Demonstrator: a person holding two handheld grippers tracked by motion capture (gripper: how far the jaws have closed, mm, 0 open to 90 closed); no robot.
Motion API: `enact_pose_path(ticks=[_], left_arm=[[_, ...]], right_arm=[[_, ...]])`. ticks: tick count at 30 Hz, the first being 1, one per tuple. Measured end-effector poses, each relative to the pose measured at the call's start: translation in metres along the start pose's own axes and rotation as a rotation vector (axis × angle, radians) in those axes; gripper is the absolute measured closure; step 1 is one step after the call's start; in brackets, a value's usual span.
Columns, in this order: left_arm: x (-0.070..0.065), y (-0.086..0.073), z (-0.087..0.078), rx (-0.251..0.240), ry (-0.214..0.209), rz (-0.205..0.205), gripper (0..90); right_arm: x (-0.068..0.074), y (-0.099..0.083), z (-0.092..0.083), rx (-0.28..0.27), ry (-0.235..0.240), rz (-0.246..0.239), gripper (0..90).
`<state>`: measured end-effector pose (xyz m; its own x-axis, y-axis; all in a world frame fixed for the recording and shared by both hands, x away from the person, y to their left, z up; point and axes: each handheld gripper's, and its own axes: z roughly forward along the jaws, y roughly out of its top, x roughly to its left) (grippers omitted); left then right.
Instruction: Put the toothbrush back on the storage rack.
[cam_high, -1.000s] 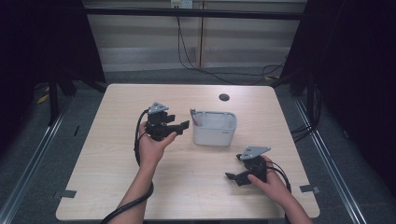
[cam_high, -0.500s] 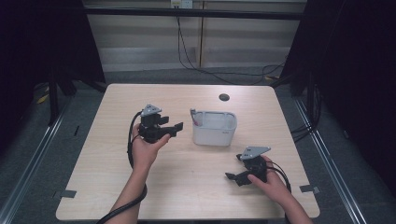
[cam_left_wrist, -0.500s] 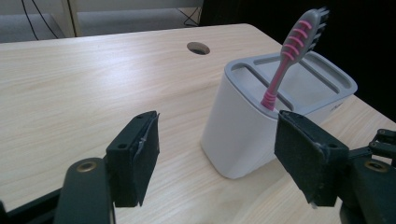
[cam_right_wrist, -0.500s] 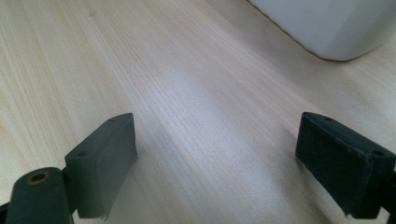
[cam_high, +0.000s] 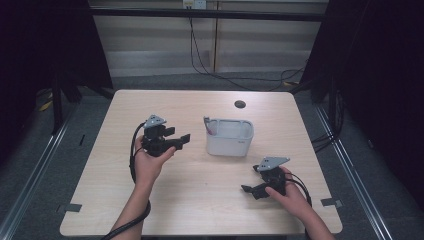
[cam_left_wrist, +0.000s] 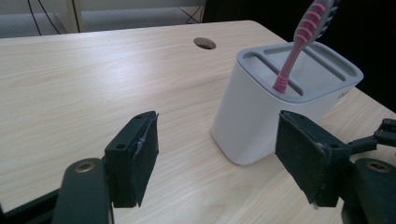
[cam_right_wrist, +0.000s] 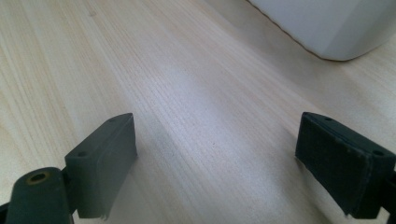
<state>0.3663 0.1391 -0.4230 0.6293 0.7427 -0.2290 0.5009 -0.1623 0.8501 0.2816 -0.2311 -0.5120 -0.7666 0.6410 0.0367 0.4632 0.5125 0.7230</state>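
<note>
Left gripper (cam_high: 181, 139) now withdrawn from white holder (cam_high: 229, 137) (a second ago just beside its left wall), jaws wide apart, empty. Pink toothbrush (cam_left_wrist: 299, 44) standing tilted in a slot of holder, mid-table. Right gripper (cam_high: 250, 191) low over table (cam_high: 200, 200), jaws spread, empty, unmoved. Placement judged complete.

A light wooden table (cam_high: 200, 190) carries a white slotted holder (cam_high: 229, 138) near its middle.
</note>
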Motion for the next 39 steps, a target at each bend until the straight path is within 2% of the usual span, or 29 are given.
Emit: enact_pose_path(ticks=[18, 22, 28, 39], left_arm=[[0.015, -0.015, -0.013, 0.015, 0.016, 0.008, 29.7], [0.019, -0.019, -0.014, 0.013, 0.024, -0.008, 29.6], [0.024, -0.025, -0.017, 0.028, 0.032, 0.0, 29.5], [0.031, -0.035, -0.022, 0.026, 0.048, -0.019, 29.2]], right_arm=[[0.0, 0.0, 0.0, 0.0, 0.0, 0.0, 12.0], [0.0, 0.0, 0.0, 0.0, 0.0, 0.0, 12.0], [0.0, 0.0, 0.0, 0.0, 0.0, 0.0, 12.0], [0.0, 0.0, 0.0, 0.0, -0.001, -0.001, 12.0]])
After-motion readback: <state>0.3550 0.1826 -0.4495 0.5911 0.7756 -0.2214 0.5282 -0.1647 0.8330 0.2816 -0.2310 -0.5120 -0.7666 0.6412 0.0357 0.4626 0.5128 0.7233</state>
